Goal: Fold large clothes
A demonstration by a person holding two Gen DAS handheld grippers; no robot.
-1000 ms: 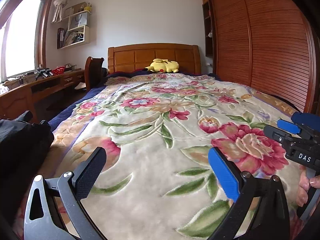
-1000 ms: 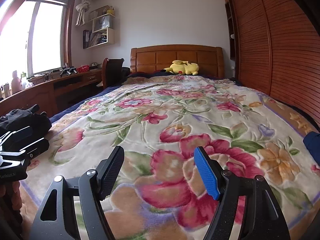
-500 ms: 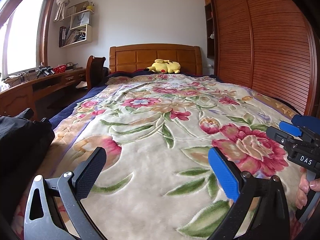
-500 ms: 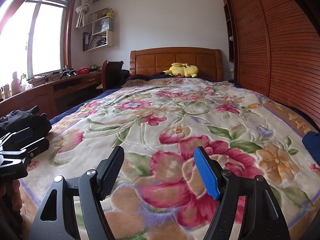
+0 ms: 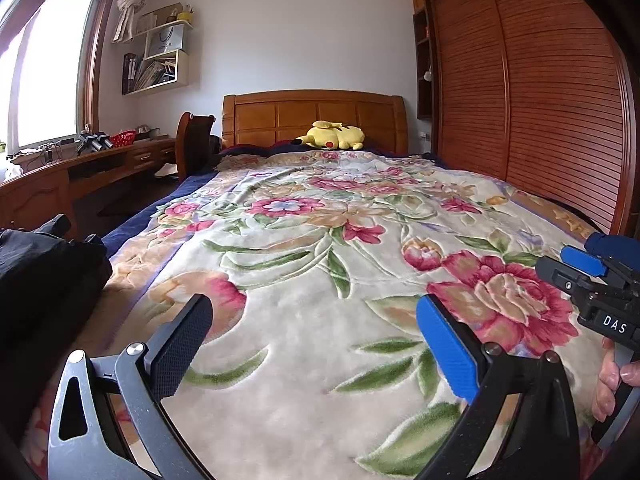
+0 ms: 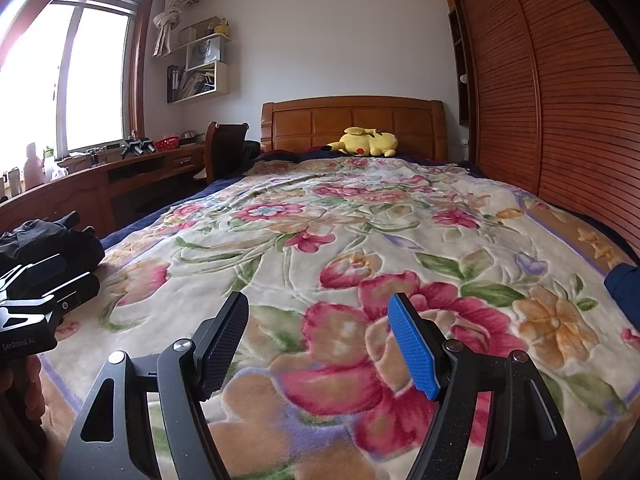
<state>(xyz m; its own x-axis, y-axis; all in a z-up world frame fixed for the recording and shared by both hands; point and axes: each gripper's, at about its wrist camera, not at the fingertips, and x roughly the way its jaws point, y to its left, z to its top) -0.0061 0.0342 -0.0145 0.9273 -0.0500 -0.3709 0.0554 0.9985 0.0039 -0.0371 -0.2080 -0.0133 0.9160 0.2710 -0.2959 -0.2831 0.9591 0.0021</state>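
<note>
Grippers wide, nothing held yet

Left gripper (image 5: 312,344) and right gripper (image 6: 318,344) gape over the bed (image 5: 320,240) — black clothes (image 5: 44,264), frame's left edge, look soft, floppy — best pinched at an edge.

black garment (image 5: 44,280): cut by the left edge in my left view; in my right view my own left gripper (image 6: 36,300) covers its near part, so I can't tell what kind of clothing it is.
blue cloth (image 6: 624,286): only a corner shows at the right edge of my right view.
right gripper (image 5: 600,284): cut by the right edge in my left view, fingertips out of frame.
shelf contents (image 6: 196,80): too small to tell apart.
desk items (image 5: 96,142): small and backlit, unclear.
bed's near end (image 5: 320,420): hidden behind my fingers.
</note>
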